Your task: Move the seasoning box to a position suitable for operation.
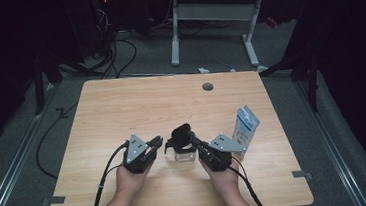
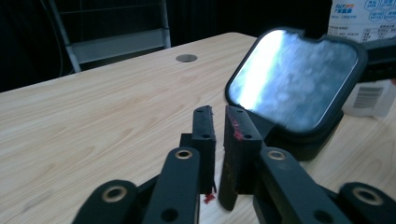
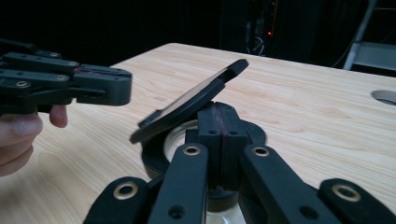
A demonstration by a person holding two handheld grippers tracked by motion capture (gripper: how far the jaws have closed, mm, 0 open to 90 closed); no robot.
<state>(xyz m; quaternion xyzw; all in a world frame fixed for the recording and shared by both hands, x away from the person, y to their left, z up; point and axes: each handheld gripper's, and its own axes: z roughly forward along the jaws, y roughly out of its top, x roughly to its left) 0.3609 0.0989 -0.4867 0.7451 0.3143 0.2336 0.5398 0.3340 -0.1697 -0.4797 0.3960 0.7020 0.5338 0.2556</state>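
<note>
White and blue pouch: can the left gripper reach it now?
Probably not straight: the clear box's raised black lid and the right gripper stand between the left gripper and the white and blue pouch.

Table (image 1: 121,108) pale wood-grain, matt; lid (image 2: 294,81) glossy, probably plastic.

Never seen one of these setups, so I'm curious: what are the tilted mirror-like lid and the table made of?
Lid: a glossy, reflective panel, glass or polished plastic, showing blurred light streaks, in a matte black frame that looks plastic. Table: pale wood-grain top, probably laminate, given its even, smooth sheen.
</note>
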